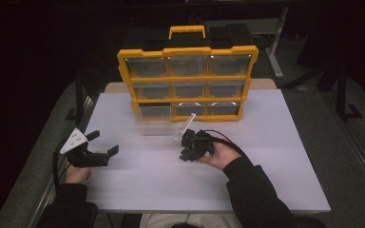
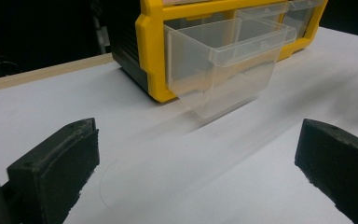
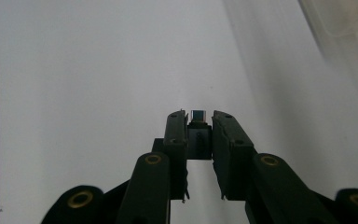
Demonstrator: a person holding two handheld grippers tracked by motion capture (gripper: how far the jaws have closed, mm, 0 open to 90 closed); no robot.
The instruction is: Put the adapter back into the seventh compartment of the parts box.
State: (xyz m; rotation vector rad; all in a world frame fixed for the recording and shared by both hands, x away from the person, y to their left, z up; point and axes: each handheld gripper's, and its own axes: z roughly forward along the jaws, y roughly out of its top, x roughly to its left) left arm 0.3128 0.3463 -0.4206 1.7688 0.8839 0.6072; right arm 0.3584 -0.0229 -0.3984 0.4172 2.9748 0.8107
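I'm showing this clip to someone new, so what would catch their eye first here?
The yellow drawer organizer standing upright at the table's far edge, nine clear drawers in a grid. Its bottom-left clear drawer is pulled out onto the white table. Nearer, the right gripper is shut on a small metal part, while the left gripper rests wide open.

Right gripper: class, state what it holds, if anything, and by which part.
The right gripper is shut on a small dark metallic block, clamped by its two sides, its top end showing.

Right tool (image 3: 199, 122) clamped on small metal block (image 3: 198, 135), white table (image 3: 98, 84)
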